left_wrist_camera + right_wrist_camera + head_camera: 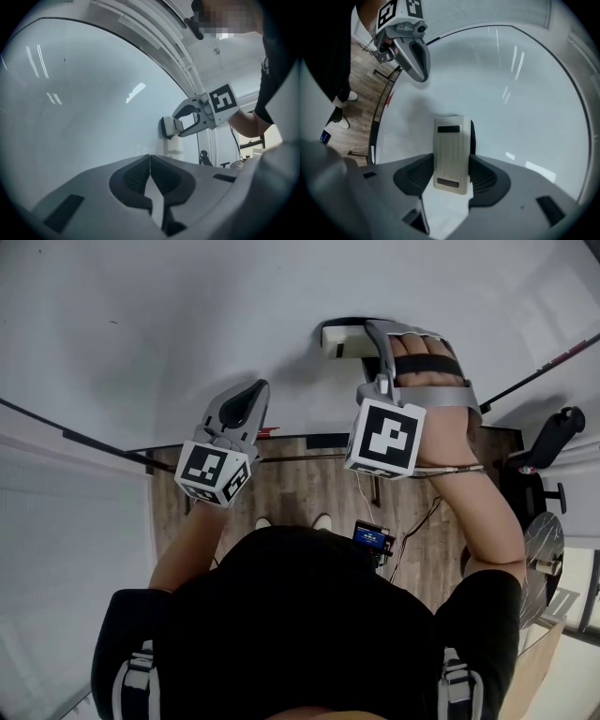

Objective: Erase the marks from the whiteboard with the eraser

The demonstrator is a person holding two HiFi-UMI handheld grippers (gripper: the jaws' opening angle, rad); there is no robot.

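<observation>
The whiteboard (187, 315) fills the upper part of the head view and looks almost bare; I see only a tiny dark speck (64, 59) on it. My right gripper (361, 338) is shut on the cream eraser (339, 339) and presses its dark felt side flat against the board. In the right gripper view the eraser (451, 152) stands upright between the pads of the right gripper (451, 173). My left gripper (258, 388) hovers lower left of the eraser, close to the board, shut with nothing in it. Its jaws (150, 161) meet in the left gripper view, where the eraser (171, 126) shows further right.
Below the board's dark lower edge (94, 442) lies a wooden floor (300, 488). A small device with a blue screen (372, 538) and cables sit on the floor near the person's shoes (323, 521). A black office chair (553, 442) stands at the right.
</observation>
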